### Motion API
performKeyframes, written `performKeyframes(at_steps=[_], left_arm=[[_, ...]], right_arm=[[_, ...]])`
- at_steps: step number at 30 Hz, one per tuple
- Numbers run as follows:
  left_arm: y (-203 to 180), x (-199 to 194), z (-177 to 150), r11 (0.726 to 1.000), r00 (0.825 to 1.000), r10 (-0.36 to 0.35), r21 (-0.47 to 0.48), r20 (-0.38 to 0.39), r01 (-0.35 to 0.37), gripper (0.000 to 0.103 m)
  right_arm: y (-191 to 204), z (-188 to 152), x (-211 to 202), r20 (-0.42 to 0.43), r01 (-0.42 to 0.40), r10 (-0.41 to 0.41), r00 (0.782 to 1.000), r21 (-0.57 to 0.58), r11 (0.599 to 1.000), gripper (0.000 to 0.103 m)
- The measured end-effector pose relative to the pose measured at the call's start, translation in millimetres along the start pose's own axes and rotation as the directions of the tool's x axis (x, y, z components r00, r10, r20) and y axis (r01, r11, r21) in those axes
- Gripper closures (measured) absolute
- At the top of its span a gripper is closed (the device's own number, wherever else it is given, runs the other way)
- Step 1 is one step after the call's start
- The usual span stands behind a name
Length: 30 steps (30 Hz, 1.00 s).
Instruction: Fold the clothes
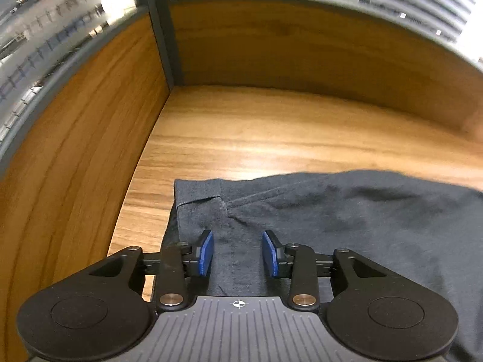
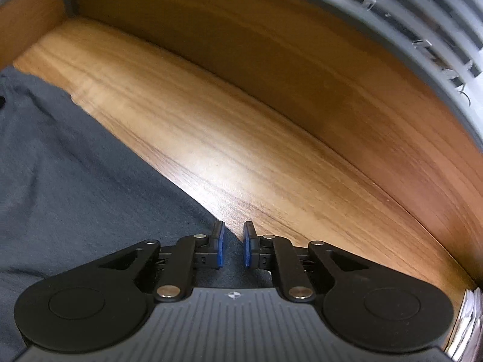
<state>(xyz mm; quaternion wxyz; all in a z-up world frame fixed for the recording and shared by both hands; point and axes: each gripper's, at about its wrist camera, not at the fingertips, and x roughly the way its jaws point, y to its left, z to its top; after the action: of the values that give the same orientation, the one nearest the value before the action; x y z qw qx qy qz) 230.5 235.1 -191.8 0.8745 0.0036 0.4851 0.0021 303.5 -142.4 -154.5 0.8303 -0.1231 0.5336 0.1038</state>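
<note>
The table is smooth wood with a soft sheen. The shirt at lower right is matt dark cloth. The gripper is matt black plastic with blue pads.

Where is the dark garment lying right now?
The dark garment lies flat on the wooden table, its left end near the corner where two wooden walls meet.

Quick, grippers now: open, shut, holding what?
Left gripper: open over the shirt, not gripping.
Right gripper: nearly closed at the shirt's edge; grip cannot be told.
</note>
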Motion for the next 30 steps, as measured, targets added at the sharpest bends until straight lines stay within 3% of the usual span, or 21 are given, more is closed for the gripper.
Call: performKeyframes(at_steps=[7,16,22,30], left_arm=[[-1,-68,-36,0.998,0.998,-0.049,0.048,0.037,0.047,0.058],[3,-145,-119,0.994,0.999,-0.038,0.101,0.01,0.037,0.051],[16,-162,-161,0.994,0.999,0.003,0.106,-0.043,0.002,0.047],[29,-165,-197,0.993,0.992,-0.022,0.115,-0.121,0.036,0.036]], right_arm=[[7,-28,-73,0.077,-0.054,0.054,0.996,-0.004,0.999,0.073],[42,-120,-134,0.045,-0.121,0.123,0.991,-0.044,0.992,0.065],[82,-185,-152,0.015,-0.185,0.186,0.982,-0.037,0.982,0.063],[149,-245,-157,-0.034,-0.253,0.251,0.967,-0.128,0.959,0.062]])
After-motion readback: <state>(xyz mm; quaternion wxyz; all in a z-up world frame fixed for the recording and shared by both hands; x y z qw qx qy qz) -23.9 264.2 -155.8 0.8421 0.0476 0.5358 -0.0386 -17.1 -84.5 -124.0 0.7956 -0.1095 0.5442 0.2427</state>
